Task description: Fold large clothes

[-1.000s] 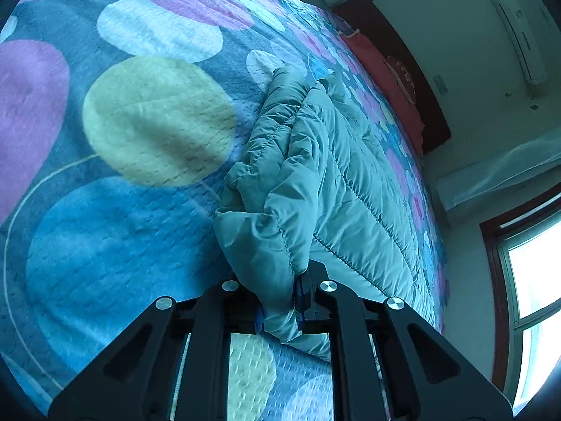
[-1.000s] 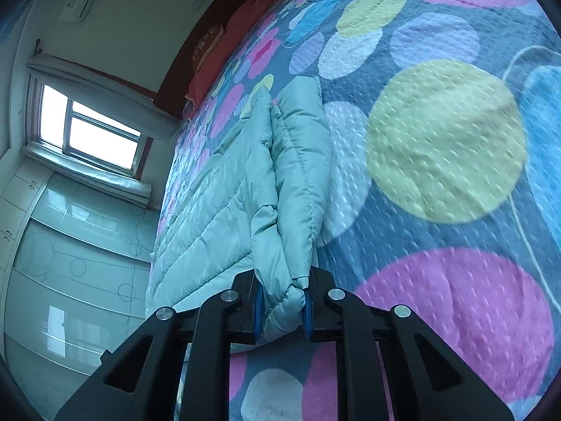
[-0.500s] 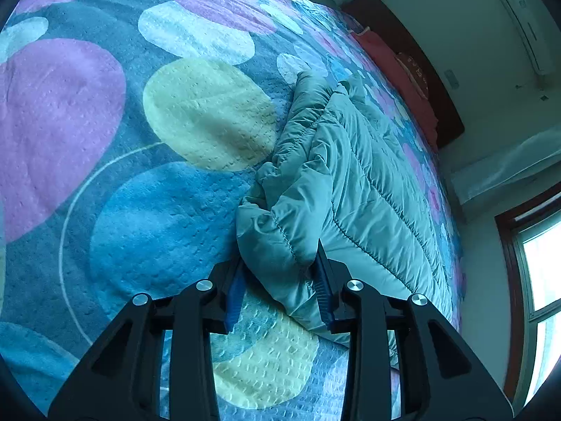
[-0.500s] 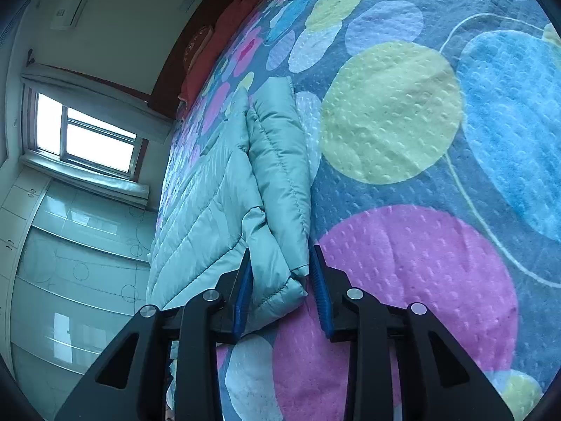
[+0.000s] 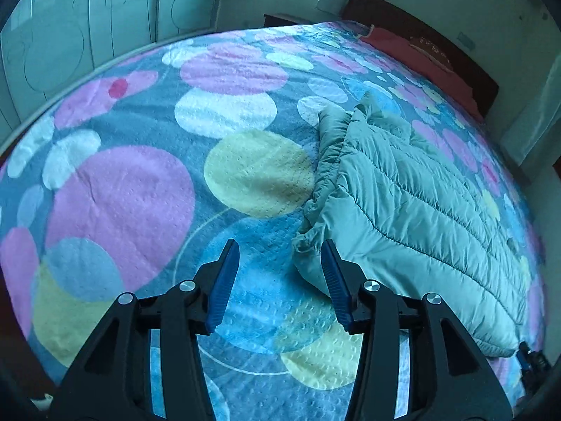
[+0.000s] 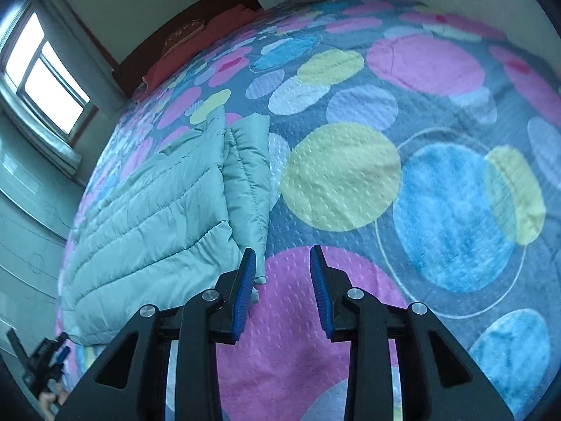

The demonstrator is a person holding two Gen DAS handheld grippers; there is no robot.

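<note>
A pale green quilted puffer jacket (image 5: 403, 203) lies folded on the bed, a sleeve folded along its edge. It also shows in the right wrist view (image 6: 168, 210). My left gripper (image 5: 278, 259) is open and empty, just left of the jacket's near corner, its right finger beside the cloth. My right gripper (image 6: 282, 263) is open and empty, just right of the jacket's other near corner, its left finger close to the sleeve end. The left gripper also shows small at the lower left of the right wrist view (image 6: 45, 358).
The bed cover (image 5: 122, 193) is blue-grey with big pink, yellow and blue circles. Red pillows (image 5: 420, 52) and a dark headboard lie at the far end. Wardrobe doors (image 5: 87, 17) stand beyond the bed, and a window (image 6: 45, 73) is in the wall.
Both grippers were shut on the jacket's corners, then opened, let go and drew back. The jacket now lies flat on the bed.
</note>
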